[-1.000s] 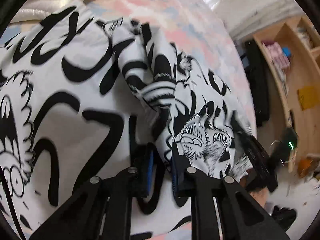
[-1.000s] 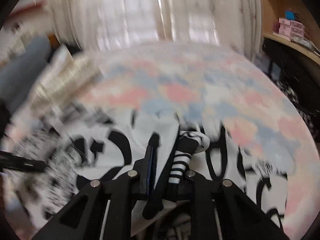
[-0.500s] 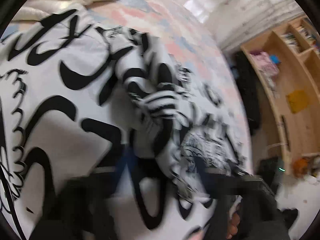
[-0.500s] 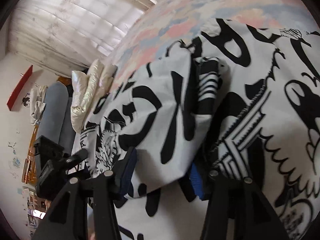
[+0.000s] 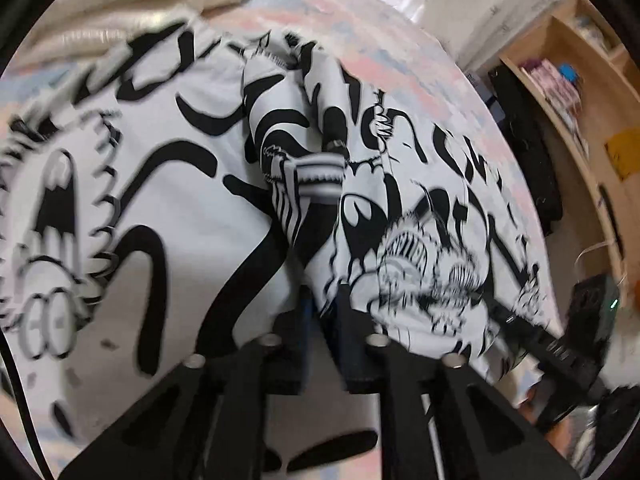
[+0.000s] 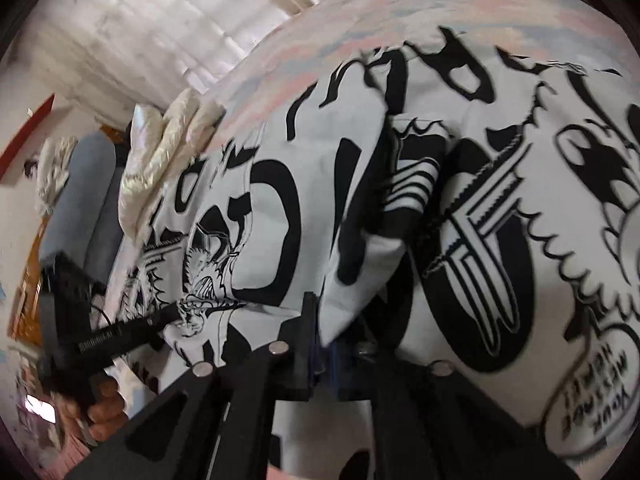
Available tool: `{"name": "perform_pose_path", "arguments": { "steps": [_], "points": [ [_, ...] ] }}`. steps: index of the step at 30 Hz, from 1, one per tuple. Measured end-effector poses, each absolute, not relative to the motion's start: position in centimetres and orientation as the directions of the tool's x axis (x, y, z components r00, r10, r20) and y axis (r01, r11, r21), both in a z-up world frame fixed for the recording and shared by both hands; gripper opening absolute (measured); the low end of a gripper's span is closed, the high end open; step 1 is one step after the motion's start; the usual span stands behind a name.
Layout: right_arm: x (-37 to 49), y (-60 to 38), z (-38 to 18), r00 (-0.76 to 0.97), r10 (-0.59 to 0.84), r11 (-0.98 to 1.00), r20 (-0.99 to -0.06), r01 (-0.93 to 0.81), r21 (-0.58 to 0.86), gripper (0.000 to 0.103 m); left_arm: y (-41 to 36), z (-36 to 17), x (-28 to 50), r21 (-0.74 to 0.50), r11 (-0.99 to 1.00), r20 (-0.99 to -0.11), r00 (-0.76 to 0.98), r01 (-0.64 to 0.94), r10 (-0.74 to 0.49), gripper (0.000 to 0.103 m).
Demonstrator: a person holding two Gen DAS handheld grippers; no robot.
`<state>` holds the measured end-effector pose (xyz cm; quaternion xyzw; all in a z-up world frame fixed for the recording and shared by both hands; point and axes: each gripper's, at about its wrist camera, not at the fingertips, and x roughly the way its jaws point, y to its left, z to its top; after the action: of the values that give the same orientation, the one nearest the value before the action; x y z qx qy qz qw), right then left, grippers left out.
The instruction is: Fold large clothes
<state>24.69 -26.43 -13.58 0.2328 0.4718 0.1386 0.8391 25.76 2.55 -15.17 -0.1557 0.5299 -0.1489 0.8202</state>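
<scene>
A large white garment with black cartoon print (image 5: 168, 200) lies spread on the pastel bed cover (image 5: 384, 40); it also fills the right wrist view (image 6: 500, 184). One side is folded over the body, with a striped cuff (image 5: 320, 176) on top. My left gripper (image 5: 322, 312) is shut on the edge of the folded flap. My right gripper (image 6: 324, 328) is shut on another edge of the same flap. Each gripper shows in the other's view: the right one (image 5: 560, 344), the left one (image 6: 104, 336).
A cream quilted blanket (image 5: 132, 12) lies bunched at the head of the bed (image 6: 168, 148). A wooden shelf unit (image 5: 592, 120) and dark bags (image 5: 528, 152) stand past the bed's right side. White curtains (image 6: 180, 20) hang behind. A grey sofa (image 6: 92, 200) stands at left.
Both grippers were open half a second ago and have closed on the folded flap's edge. The right wrist view has swung down from the window toward the garment.
</scene>
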Motion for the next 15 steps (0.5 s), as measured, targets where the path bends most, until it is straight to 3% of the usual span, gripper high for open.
{"name": "perform_pose_path", "arguments": {
  "steps": [2,3,8,13,15],
  "points": [
    [24.1,-26.9,-12.5,0.527,0.406,0.873,-0.747,0.018,0.487,0.029,2.6,-13.7,24.2,-0.345,0.931,-0.828,0.43,0.116,-0.36,0.03],
    [23.6,-27.1,-11.9,0.539,0.379,0.886,-0.752,0.024,0.464,0.031,2.7,-12.8,23.3,-0.303,0.943,-0.822,0.464,0.136,-0.33,0.032],
    [21.2,-26.7,-7.5,0.665,0.256,0.938,-0.702,0.004,0.346,0.031,2.0,-8.2,21.1,-0.11,0.973,-0.754,0.621,0.201,-0.214,0.035],
    [23.5,-24.7,-5.3,0.712,0.28,0.942,-0.644,-0.076,0.326,0.033,0.7,-6.7,24.8,-0.101,0.966,-0.719,0.653,0.239,-0.237,0.034],
    [25.9,-23.1,-5.4,0.708,0.312,0.935,-0.633,-0.112,0.336,0.034,-0.5,-7.4,27.3,-0.11,0.963,-0.711,0.658,0.244,-0.248,0.027]
  ]
}}
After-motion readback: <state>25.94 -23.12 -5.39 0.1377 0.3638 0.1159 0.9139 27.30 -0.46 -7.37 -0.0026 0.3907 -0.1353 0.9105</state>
